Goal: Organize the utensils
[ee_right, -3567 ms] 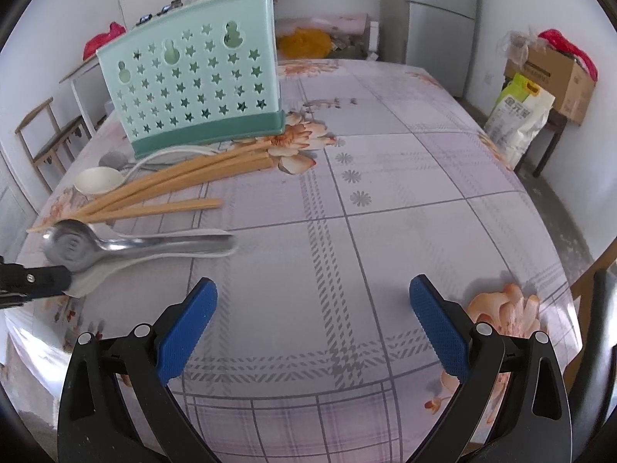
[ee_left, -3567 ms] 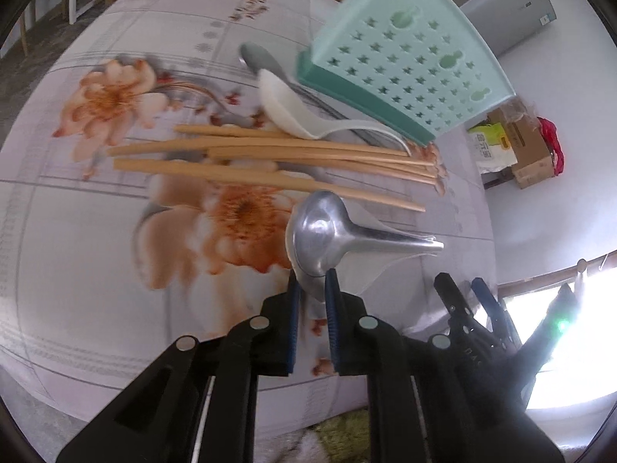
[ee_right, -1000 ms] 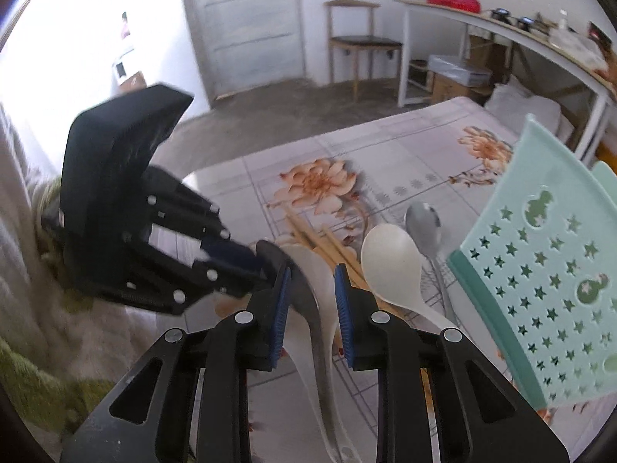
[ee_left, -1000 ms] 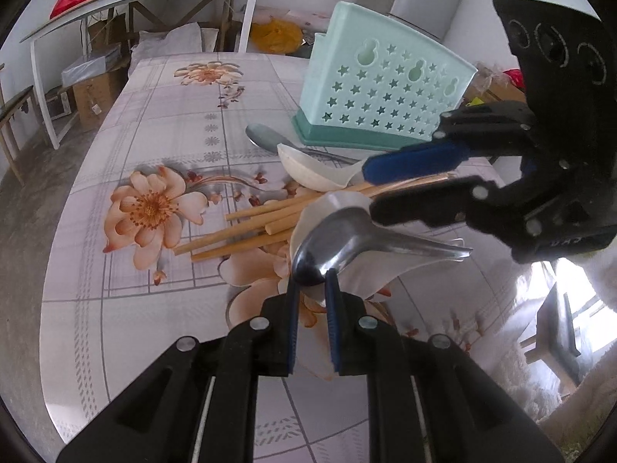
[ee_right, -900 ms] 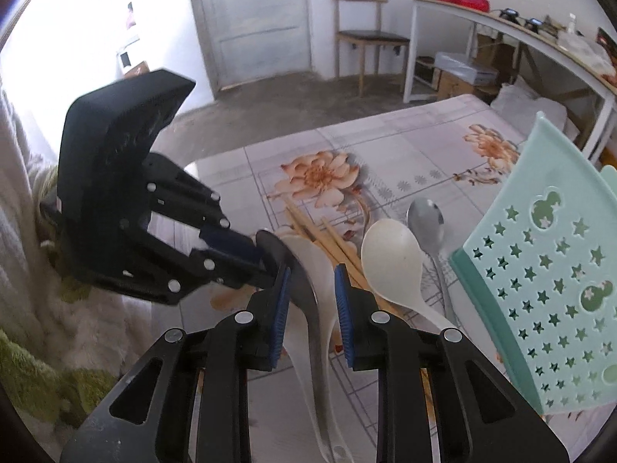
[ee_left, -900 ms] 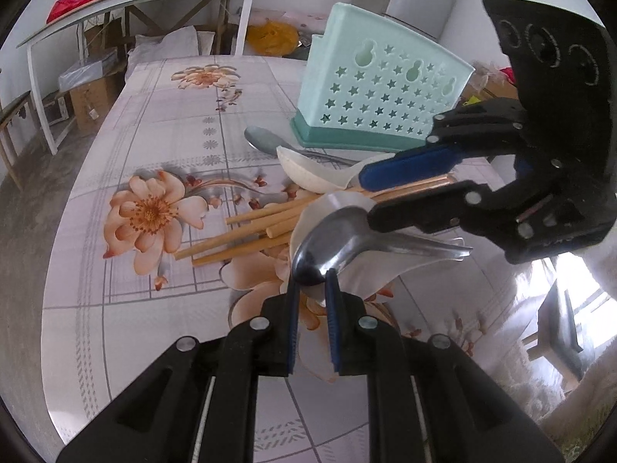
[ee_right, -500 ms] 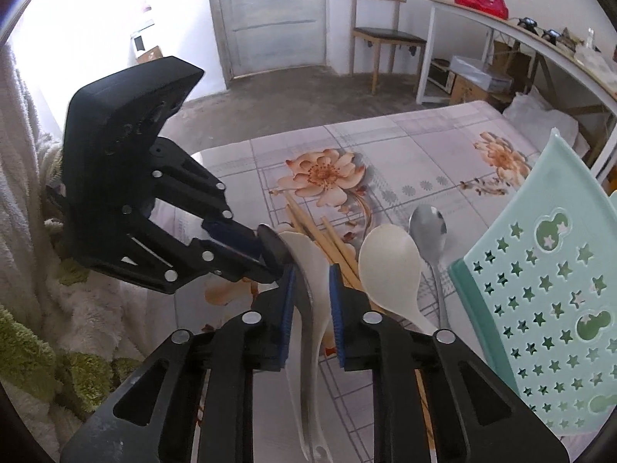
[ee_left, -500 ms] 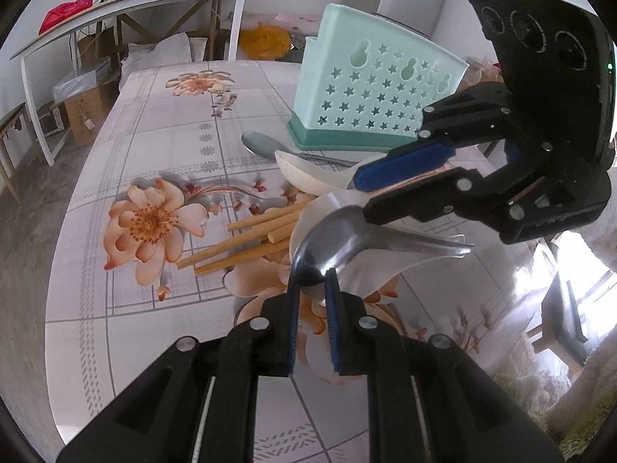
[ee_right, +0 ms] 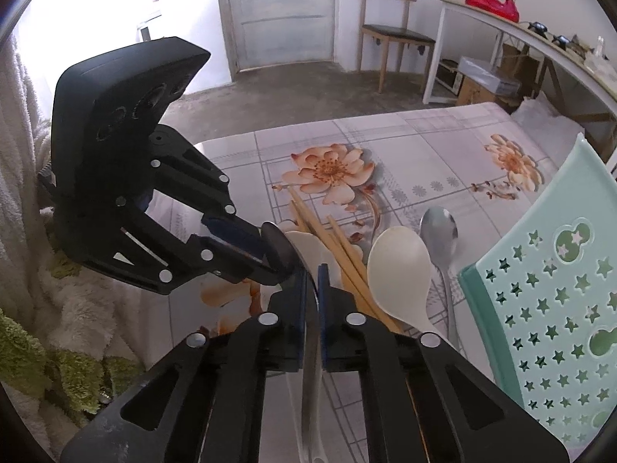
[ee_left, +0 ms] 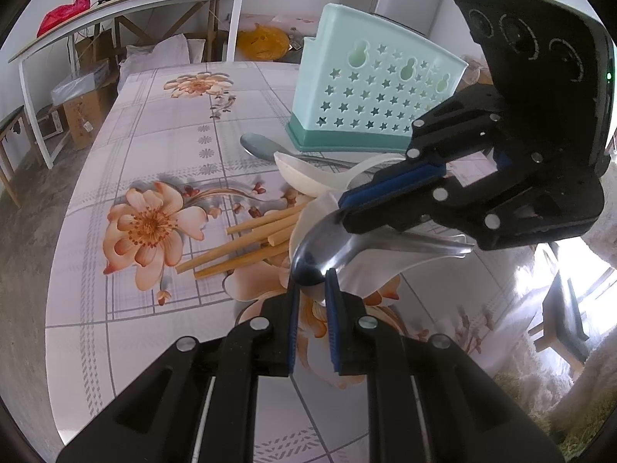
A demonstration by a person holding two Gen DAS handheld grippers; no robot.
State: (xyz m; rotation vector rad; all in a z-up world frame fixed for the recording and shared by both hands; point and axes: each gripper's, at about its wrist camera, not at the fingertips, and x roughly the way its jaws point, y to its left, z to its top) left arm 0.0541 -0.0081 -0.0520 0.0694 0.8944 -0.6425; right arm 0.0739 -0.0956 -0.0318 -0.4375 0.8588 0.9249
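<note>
Steel spoon (ee_left: 339, 247) crosswise, bowl leftward

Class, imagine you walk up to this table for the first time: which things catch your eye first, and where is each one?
Front and centre, the left gripper and right gripper both clamp one metal spoon, by its bowl and its handle, above a white spoon. Behind stands a mint utensil holder with star holes. Chopsticks lie on the floral tablecloth, beside its big orange flower.
</note>
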